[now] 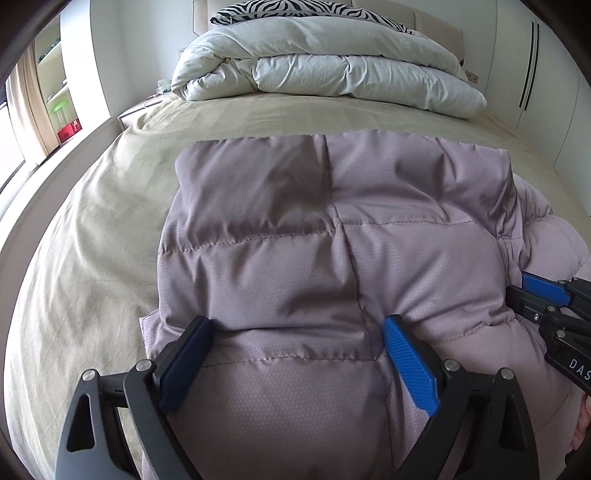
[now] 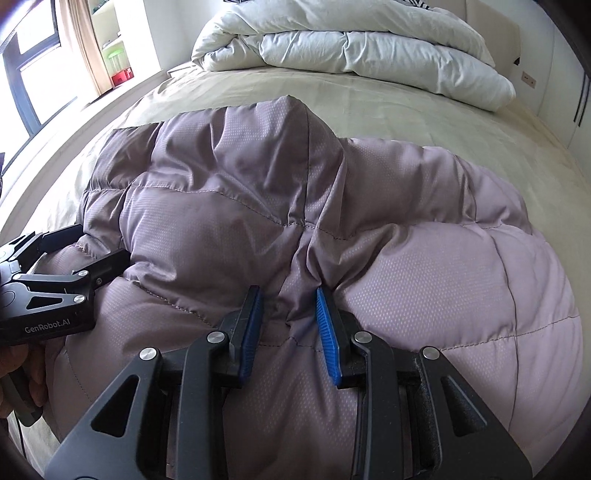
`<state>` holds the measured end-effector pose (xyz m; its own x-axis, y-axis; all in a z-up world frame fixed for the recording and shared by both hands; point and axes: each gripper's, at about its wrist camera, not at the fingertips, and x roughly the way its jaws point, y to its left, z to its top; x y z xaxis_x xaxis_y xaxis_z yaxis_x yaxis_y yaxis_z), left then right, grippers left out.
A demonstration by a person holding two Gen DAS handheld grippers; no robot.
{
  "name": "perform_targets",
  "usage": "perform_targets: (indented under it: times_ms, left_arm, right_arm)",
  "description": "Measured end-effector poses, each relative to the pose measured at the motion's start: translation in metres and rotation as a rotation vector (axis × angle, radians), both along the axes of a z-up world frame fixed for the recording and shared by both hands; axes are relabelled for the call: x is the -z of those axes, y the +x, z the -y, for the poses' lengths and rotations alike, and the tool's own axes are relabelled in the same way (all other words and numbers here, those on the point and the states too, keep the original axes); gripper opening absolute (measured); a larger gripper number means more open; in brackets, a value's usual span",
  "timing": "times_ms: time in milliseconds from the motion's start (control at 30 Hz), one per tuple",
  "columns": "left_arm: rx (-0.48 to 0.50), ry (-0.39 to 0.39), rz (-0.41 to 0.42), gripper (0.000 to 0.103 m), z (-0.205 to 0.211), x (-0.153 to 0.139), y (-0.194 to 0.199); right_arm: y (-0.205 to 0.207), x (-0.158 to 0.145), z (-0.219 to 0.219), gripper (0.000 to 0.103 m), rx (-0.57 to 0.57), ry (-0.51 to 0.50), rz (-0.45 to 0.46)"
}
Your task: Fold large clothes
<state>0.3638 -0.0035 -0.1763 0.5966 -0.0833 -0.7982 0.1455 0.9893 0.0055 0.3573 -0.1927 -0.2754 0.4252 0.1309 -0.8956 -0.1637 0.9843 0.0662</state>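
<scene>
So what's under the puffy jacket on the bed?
The jacket lies on a beige bedsheet, visible around it. A folded-under layer peeks out at the right; whatever else it covers cannot be seen.

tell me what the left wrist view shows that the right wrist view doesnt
Left wrist only: the left hand-held gripper wide open over the puffer jacket, and a zebra-print pillow behind the duvet. Right wrist only: the right hand-held gripper pinching a jacket ridge, and the window. Both: jacket, beige bed sheet, white duvet.
</scene>
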Motion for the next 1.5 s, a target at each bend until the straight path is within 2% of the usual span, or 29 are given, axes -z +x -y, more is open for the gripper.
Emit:
perform_targets:
  times_ms: [300, 400, 533, 633, 700, 800, 900, 1033, 1133, 1500]
  left_arm:
    - [0.0, -0.002, 0.005, 0.098, 0.001, 0.004, 0.002]
    - [0.0, -0.039, 0.003, 0.097, -0.005, -0.003, 0.0]
    - [-0.011, -0.064, 0.027, 0.091, -0.017, -0.033, -0.027]
    - [0.0, -0.086, 0.102, 0.091, -0.018, -0.06, -0.063]
    - [0.038, -0.08, 0.128, 0.091, -0.008, -0.07, -0.081]
    - [0.117, 0.006, 0.124, 0.091, 0.021, -0.065, -0.096]
    - [0.128, 0.046, 0.06, 0.093, 0.039, -0.041, -0.091]
    - [0.11, 0.038, 0.04, 0.103, 0.038, -0.024, -0.077]
    - [0.12, 0.035, 0.028, 0.103, 0.038, -0.017, -0.068]
    - [0.134, 0.046, 0.049, 0.103, 0.043, -0.002, -0.062]
  right_arm:
    - [0.0, 0.009, -0.001, 0.029, 0.005, 0.004, 0.026]
    - [-0.004, 0.005, -0.001, 0.029, 0.008, 0.011, 0.031]
    - [-0.026, -0.033, 0.015, 0.029, 0.001, 0.084, 0.056]
    - [-0.062, -0.071, 0.045, 0.029, 0.024, 0.055, 0.173]
    - [-0.077, -0.082, 0.078, 0.029, 0.08, 0.066, 0.177]
    - [-0.089, -0.073, 0.123, 0.029, 0.171, 0.03, 0.105]
    - [-0.101, -0.047, 0.151, 0.03, 0.2, 0.026, 0.022]
    - [-0.111, -0.029, 0.155, 0.029, 0.175, -0.005, 0.042]
    - [-0.107, -0.017, 0.15, 0.029, 0.169, -0.037, 0.036]
    - [-0.101, 0.001, 0.145, 0.029, 0.185, 0.008, 0.054]
